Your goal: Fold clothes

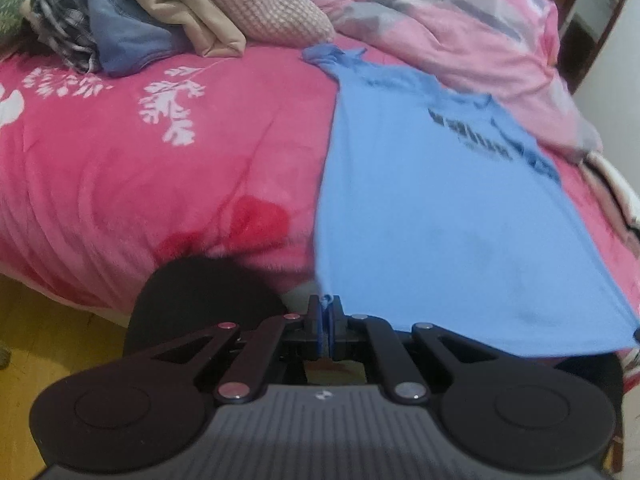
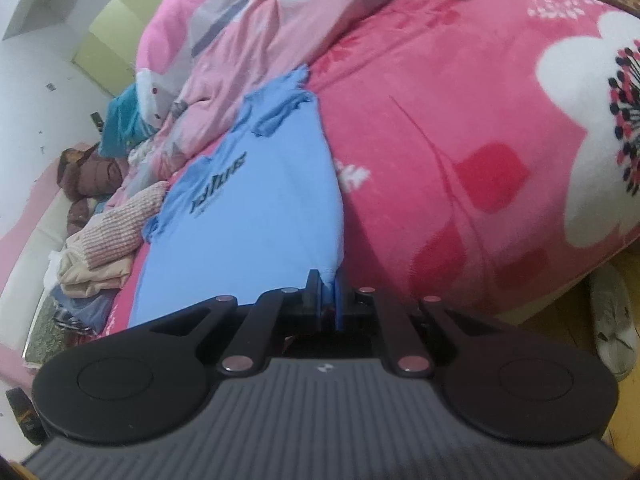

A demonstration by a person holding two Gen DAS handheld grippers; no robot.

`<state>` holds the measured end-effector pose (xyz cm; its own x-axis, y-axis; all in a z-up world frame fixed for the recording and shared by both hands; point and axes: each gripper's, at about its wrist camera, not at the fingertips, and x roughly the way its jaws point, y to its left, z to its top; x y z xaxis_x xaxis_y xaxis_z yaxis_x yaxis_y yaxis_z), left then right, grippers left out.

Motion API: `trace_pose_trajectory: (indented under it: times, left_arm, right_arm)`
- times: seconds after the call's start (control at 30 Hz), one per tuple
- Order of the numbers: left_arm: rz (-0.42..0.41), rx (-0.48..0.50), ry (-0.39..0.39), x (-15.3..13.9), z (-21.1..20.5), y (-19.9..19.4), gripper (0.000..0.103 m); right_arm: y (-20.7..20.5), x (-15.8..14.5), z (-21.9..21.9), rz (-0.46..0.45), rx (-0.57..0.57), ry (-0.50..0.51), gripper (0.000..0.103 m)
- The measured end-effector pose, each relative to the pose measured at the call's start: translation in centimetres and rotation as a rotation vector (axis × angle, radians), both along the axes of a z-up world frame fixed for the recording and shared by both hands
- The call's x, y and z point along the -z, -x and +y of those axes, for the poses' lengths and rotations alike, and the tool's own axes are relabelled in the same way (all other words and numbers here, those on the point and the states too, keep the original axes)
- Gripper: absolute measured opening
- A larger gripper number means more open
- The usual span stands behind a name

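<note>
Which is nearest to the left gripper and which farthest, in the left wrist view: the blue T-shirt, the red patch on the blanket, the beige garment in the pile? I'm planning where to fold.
1. Blue T-shirt: its hem is pinched in the left gripper.
2. Red patch: on the pink blanket, left of the shirt.
3. Beige garment: in the pile at the bed's far side.

Spread lengthwise on the blanket (image 1: pixel 120 168): a T-shirt (image 1: pixel 420 208), near hem toward the bed's edge. Beyond it to the right, a rumpled quilt (image 1: pixel 460 32). Left, at the far side, a heap of clothes (image 1: pixel 168 20).
</note>
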<state>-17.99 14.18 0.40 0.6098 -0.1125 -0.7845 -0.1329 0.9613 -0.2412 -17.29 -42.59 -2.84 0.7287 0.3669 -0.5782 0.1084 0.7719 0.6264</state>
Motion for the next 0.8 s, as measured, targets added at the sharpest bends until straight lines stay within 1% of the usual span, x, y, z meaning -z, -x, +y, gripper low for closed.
trace_pose_trajectory:
  times: [0.13,0.23,0.27,0.33,0.37,0.4,0.47,0.53,0.57,0.63,0.7,0.73,0.8]
  left_arm:
    - [0.007,0.028,-0.045,0.0,-0.6,0.1,0.003]
    - [0.032,0.044,-0.068,0.7,-0.8,-0.4,0.004]
    - [0.051,0.051,-0.077,1.1,-0.9,-0.6,0.006]
    - [0.088,0.062,-0.100,1.7,-0.9,-0.8,0.015]
    - [0.091,0.064,-0.109,1.8,-0.8,-0.7,0.023]
    - [0.093,0.065,-0.119,1.9,-0.6,-0.5,0.026]
    - [0.071,0.056,-0.116,1.5,0.0,0.1,0.026]
    - [0.027,0.048,-0.113,0.5,0.5,0.9,0.027]
    - [-0.009,0.043,-0.112,-0.2,0.7,1.3,0.028]
    - [-0.074,0.048,-0.105,-1.5,0.6,1.8,0.029]
    - [-0.133,0.101,-0.097,-2.4,-0.3,1.8,0.033]
    - [-0.162,0.128,-0.092,-2.9,-0.7,1.7,0.034]
    - [-0.164,0.178,-0.093,-2.6,-2.1,1.1,0.034]
  right_arm:
    - [0.0,0.8,0.0,0.021,-0.002,0.006,0.004]
    - [-0.2,1.3,-0.1,0.047,-0.008,0.016,0.005]
    - [-0.3,1.5,-0.3,0.059,0.005,0.019,0.007]
    - [-0.5,1.9,-0.9,0.084,0.032,0.027,0.009]
    - [-0.3,1.9,-1.3,0.096,0.063,0.052,0.009]
    - [0.0,1.7,-1.7,0.102,0.088,0.080,0.010]
    - [0.7,1.5,-2.6,0.115,0.138,0.135,0.010]
    - [1.7,0.7,-3.0,0.087,0.155,0.158,0.010]
    - [2.1,0.3,-3.2,0.073,0.162,0.169,0.010]
    - [2.5,-0.8,-2.3,0.010,0.127,0.167,0.010]
    - [2.6,-1.7,-1.1,-0.042,0.077,0.155,0.010]
    - [2.2,-2.0,-0.1,-0.058,0.035,0.146,0.010]
    - [1.3,-2.1,1.8,-0.075,-0.049,0.125,0.010]
